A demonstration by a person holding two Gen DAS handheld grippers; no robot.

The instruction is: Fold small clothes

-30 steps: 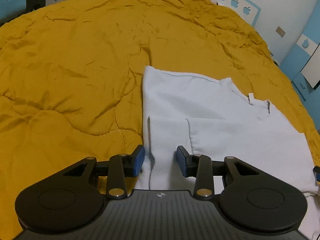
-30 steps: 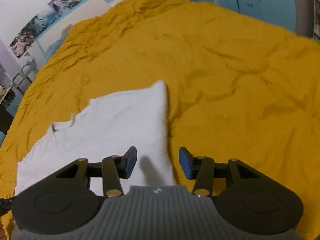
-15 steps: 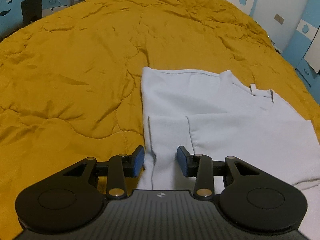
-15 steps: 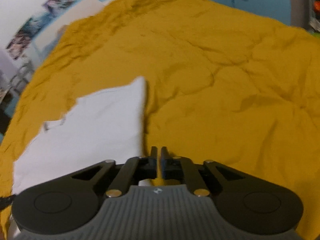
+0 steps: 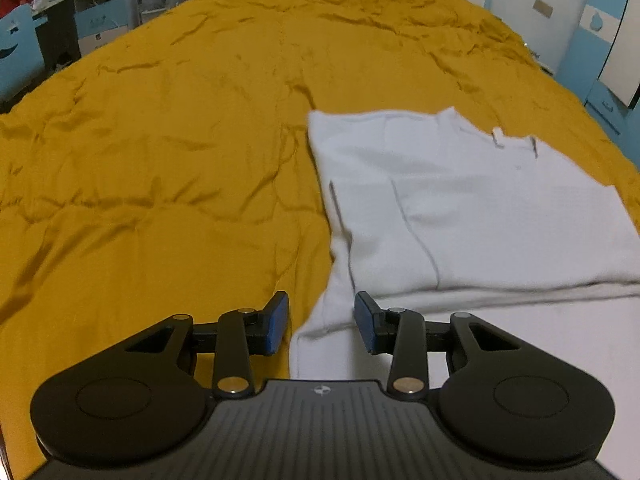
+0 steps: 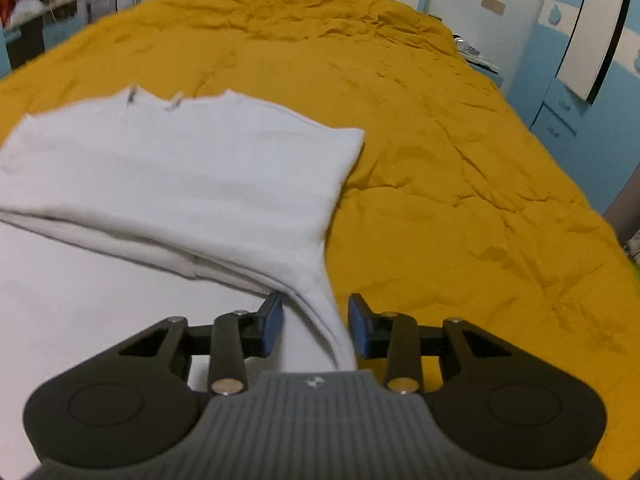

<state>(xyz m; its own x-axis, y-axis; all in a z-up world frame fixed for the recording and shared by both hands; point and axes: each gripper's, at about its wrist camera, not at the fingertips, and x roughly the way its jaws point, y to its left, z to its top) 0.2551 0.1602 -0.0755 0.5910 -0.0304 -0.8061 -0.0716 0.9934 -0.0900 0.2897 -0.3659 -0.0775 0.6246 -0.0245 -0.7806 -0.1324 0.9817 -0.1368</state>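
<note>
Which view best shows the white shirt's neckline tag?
The left wrist view: the neckline tag on the white shirt is sharper there. In the right wrist view the tag is visible but more blurred.

left gripper (image 5: 321, 322): jaws apart, astride garment's near-left edge | folded pale-white knit top (image 5: 460, 208): flat on rumpled mustard-yellow quilted bedspread (image 5: 160, 140)
</note>
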